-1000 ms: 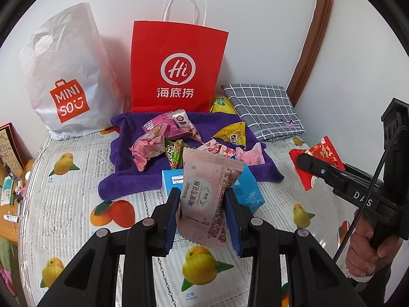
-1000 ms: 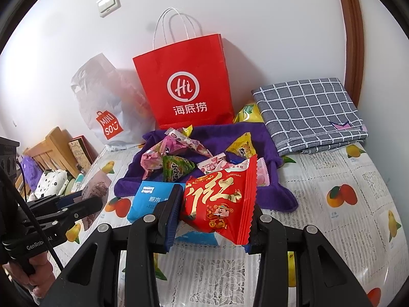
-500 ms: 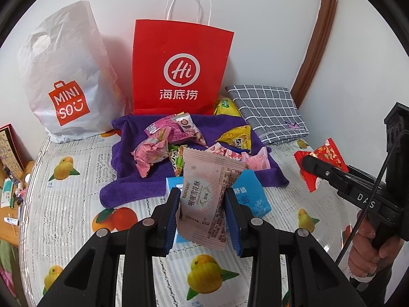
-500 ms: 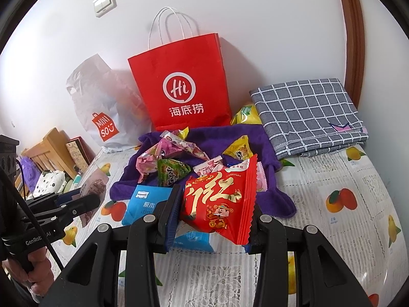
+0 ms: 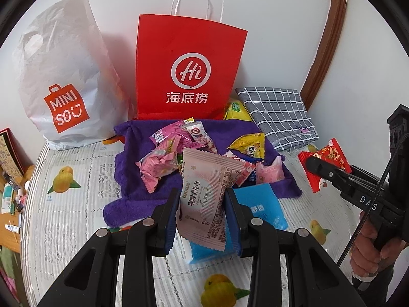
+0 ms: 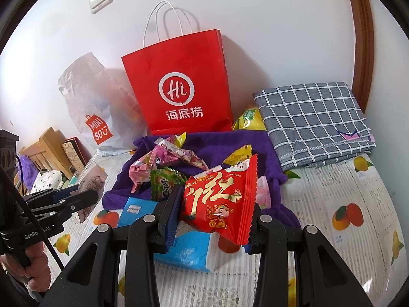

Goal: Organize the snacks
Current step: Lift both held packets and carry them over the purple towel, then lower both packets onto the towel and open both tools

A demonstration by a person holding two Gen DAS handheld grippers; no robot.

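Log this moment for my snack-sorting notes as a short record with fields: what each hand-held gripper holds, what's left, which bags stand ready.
left hand-held gripper: shut on pink snack packet
right hand-held gripper: shut on red snack packet
loose snacks: pile on purple towel
blue pack: lying at the towel's near edge
bags: red paper bag and white plastic bag, upright at the wall
beside: folded grey checked cloth
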